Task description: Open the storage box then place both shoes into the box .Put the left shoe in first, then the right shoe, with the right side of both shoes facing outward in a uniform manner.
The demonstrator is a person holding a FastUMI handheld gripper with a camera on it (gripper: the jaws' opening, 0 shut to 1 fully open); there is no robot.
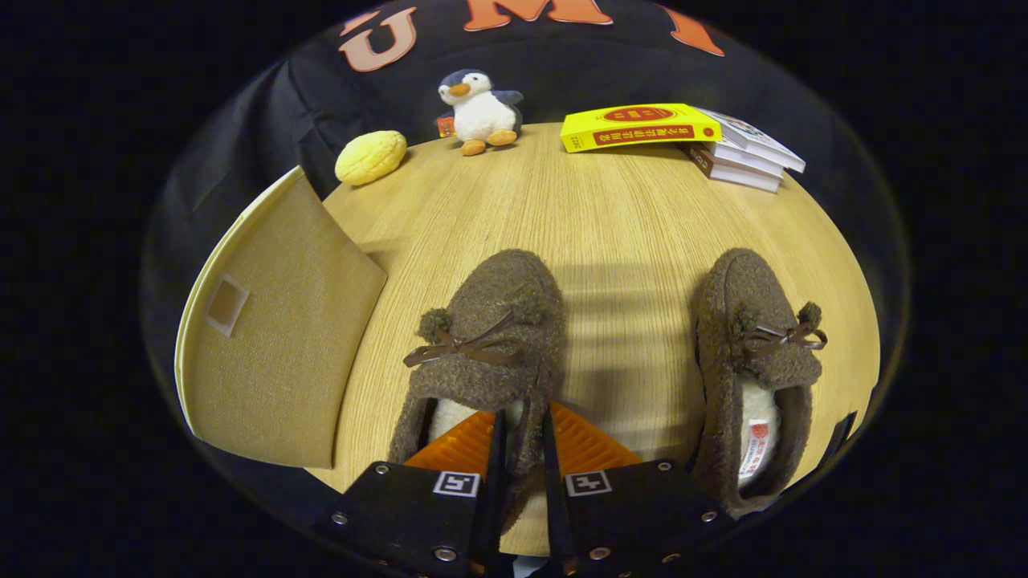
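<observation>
Two brown fuzzy slippers with bows lie toes-away on the wooden table (pixel 610 233). My gripper (pixel 520 449) is shut on the right side wall of the left shoe (pixel 490 337), one finger inside its white lining and one outside. The right shoe (pixel 755 361) lies apart, off to the right of the fingers. The beige fabric storage box (pixel 273 337) stands to the left of the left shoe with its lid flap raised; its inside is hidden from here.
Along the table's far edge sit a yellow bun-shaped toy (pixel 371 156), a plush penguin (pixel 480 111) and a stack of books (pixel 683 136) topped by a yellow one. Bare tabletop lies between the shoes and these things.
</observation>
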